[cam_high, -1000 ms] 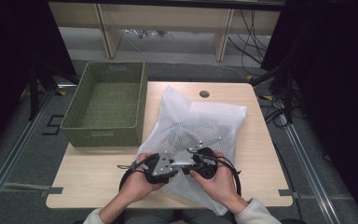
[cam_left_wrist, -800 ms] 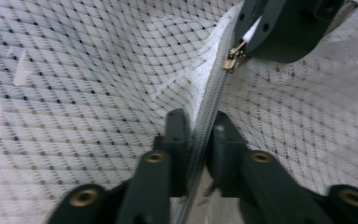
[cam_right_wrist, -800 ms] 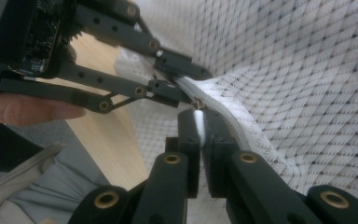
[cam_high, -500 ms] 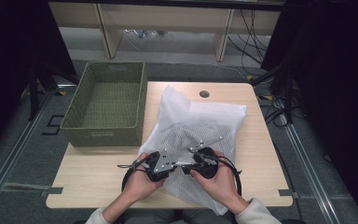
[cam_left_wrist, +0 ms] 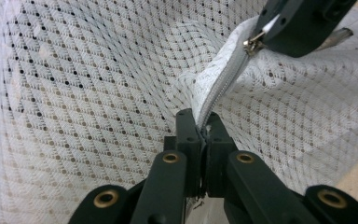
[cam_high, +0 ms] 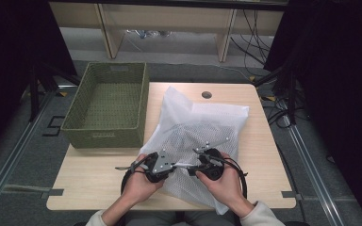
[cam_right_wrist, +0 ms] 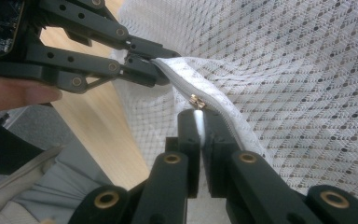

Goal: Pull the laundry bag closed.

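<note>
A white mesh laundry bag (cam_high: 202, 122) lies on the wooden table (cam_high: 89, 183), its zipped edge toward the person. My left gripper (cam_left_wrist: 201, 122) is shut on the fabric at the end of the zipper (cam_left_wrist: 219, 88). My right gripper (cam_right_wrist: 200, 119) is shut on the small metal zipper pull (cam_right_wrist: 196, 101), a short way along the same zipper. In the high view the left gripper (cam_high: 181, 165) and right gripper (cam_high: 194, 168) point at each other over the bag's near part. The zipper looks closed between them.
A green woven basket (cam_high: 106, 101), with nothing in it, stands on the table's left, close beside the bag. A round cable hole (cam_high: 206, 94) sits at the far table edge. Bare wood lies left of my hands and to the right of the bag.
The left gripper's jaws have drawn together on the bag's zipper end. Both hands and the bag stay where they were.
</note>
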Demonstrator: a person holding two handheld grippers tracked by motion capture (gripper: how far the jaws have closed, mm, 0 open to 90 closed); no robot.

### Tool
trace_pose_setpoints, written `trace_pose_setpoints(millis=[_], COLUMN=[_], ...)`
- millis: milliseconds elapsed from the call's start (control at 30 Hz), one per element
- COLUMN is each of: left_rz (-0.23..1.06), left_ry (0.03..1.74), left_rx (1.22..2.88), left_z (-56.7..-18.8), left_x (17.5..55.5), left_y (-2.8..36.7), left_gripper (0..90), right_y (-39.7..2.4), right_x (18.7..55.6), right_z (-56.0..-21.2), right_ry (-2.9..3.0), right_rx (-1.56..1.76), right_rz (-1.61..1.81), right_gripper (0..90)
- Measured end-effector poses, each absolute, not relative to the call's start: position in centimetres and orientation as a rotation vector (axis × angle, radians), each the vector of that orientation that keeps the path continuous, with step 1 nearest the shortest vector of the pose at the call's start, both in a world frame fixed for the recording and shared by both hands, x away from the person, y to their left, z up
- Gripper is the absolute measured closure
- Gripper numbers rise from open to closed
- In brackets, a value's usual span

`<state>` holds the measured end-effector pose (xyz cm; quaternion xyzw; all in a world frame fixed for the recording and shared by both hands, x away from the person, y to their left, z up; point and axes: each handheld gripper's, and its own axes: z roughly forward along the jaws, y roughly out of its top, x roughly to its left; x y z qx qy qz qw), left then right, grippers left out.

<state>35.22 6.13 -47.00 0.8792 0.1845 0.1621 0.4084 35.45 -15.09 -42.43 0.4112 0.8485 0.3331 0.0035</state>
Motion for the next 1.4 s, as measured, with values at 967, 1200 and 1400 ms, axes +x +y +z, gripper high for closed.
trace_pose_setpoints(millis=[967, 1200, 1400], left_rz=[0.447, 0.444, 0.438], left_ry=[0.535, 0.538, 0.536], left_rx=[2.199, 2.205, 2.196], left_z=[-46.5, -46.4, -46.5], left_x=[35.1, 35.0, 34.9], left_y=[6.6, 6.8, 6.6], left_gripper=[87.5, 87.4, 87.4], right_y=[-18.0, -18.2, -18.3], right_x=[34.4, 34.5, 34.6], right_z=[-43.1, -43.1, -43.1], right_ry=[2.633, 2.628, 2.626], right_rx=[1.381, 1.395, 1.387], right_rz=[1.031, 1.031, 1.019], right_gripper=[88.0, 88.0, 88.0])
